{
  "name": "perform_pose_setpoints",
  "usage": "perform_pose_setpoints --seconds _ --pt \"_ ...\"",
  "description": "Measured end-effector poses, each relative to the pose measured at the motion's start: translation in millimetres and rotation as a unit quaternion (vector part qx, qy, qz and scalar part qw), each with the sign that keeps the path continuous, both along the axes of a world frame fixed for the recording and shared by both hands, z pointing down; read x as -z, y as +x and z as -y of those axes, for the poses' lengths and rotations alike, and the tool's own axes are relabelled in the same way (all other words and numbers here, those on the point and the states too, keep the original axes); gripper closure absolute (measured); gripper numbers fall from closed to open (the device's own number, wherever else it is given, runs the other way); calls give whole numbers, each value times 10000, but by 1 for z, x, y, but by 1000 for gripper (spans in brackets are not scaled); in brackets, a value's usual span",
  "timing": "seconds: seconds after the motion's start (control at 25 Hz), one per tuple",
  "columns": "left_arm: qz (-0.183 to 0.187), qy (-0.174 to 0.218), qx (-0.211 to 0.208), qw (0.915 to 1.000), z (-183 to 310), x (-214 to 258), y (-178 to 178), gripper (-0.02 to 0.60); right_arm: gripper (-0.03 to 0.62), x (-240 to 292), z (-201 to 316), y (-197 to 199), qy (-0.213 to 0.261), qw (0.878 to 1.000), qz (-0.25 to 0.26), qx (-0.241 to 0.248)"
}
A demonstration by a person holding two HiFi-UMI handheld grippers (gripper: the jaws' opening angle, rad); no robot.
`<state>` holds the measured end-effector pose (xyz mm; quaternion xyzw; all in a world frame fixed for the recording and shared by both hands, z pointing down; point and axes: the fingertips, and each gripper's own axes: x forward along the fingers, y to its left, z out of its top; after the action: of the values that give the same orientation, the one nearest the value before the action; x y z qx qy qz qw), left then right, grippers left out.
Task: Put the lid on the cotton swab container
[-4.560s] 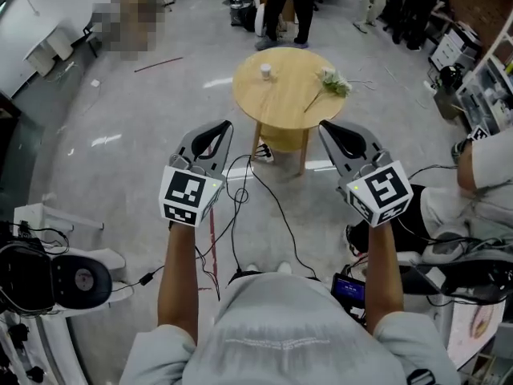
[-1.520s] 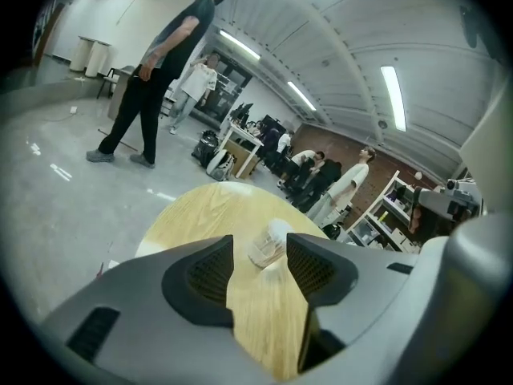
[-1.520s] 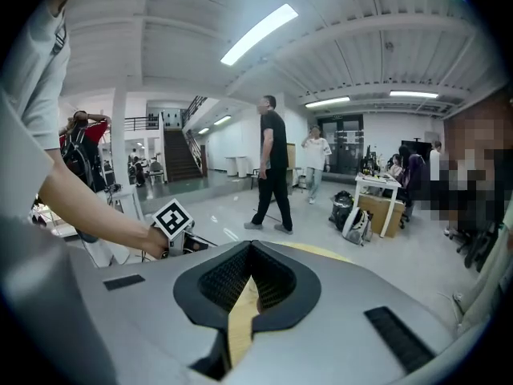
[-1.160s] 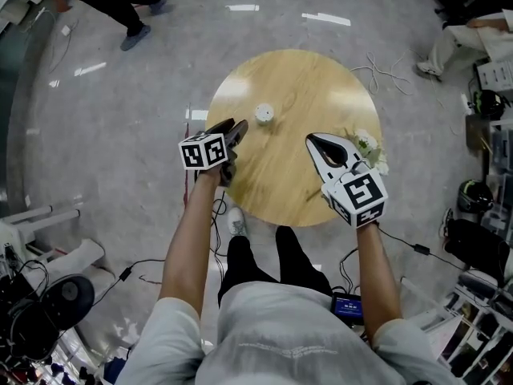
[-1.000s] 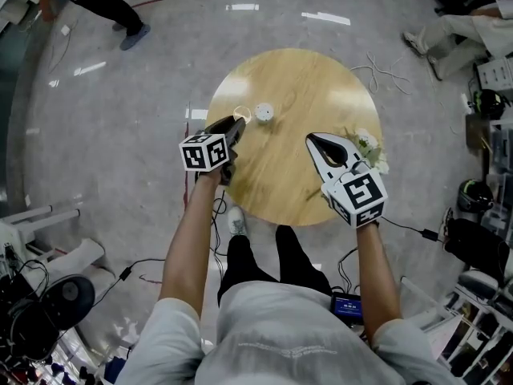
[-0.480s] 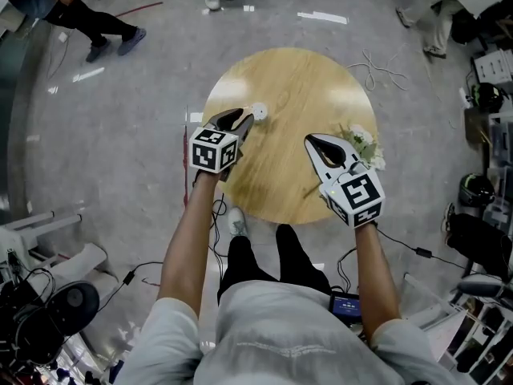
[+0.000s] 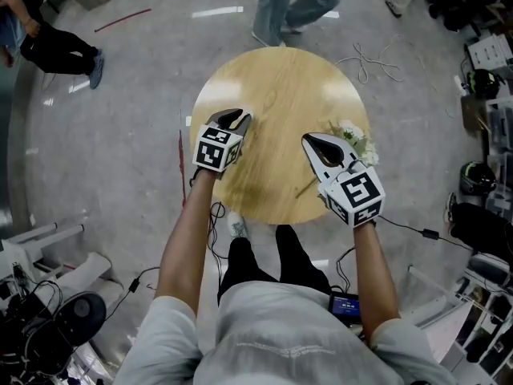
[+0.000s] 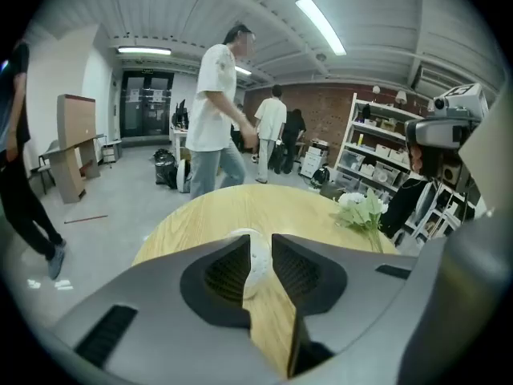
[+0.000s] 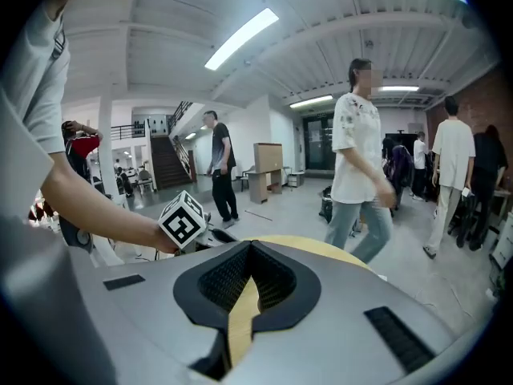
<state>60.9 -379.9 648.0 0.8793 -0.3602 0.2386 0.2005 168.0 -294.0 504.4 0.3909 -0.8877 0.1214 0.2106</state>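
We see the cotton swab container (image 8: 256,255) as a small white, rounded thing with fine dots on its side. It stands on the round wooden table (image 7: 276,87), right at the tips of the left gripper (image 8: 260,239). That gripper's jaws have just been closing and now stand a narrow gap apart. The container shows through the gap, with part of it hidden behind one jaw tip, and we see no pad pressing on it. In the head view the gripper's own body covers it.

The table's rim curves close by the outer side of the left gripper, with grey floor just past it. Ahead of its tips we find bare wood running to the far rim. Beyond that rim a person (image 7: 288,6) walks by, near loose cables (image 7: 365,54) on the floor.

Toward the right gripper (image 9: 250,243) the tabletop lies bare, and the two grippers are well apart. The right gripper's jaw tips meet, with nothing between them. Just off its outer side lies a sprig of white flowers (image 7: 353,135), near the table's rim there.
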Motion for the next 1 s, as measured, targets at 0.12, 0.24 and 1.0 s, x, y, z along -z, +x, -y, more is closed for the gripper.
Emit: perform_pose_setpoints --seconds 0.12,0.24,1.0 --pt "251 -39 -137 9996 2 -9 7 488 568 0 3 8 -25 10000 61 -71" --pt "361 -104 -133 9992 3 -16 12 489 568 2 5 16 -56 9998 163 -133" --pt "332 103 95 9993 7 -1 7 486 568 29 -15 29 158 9983 130 -552"
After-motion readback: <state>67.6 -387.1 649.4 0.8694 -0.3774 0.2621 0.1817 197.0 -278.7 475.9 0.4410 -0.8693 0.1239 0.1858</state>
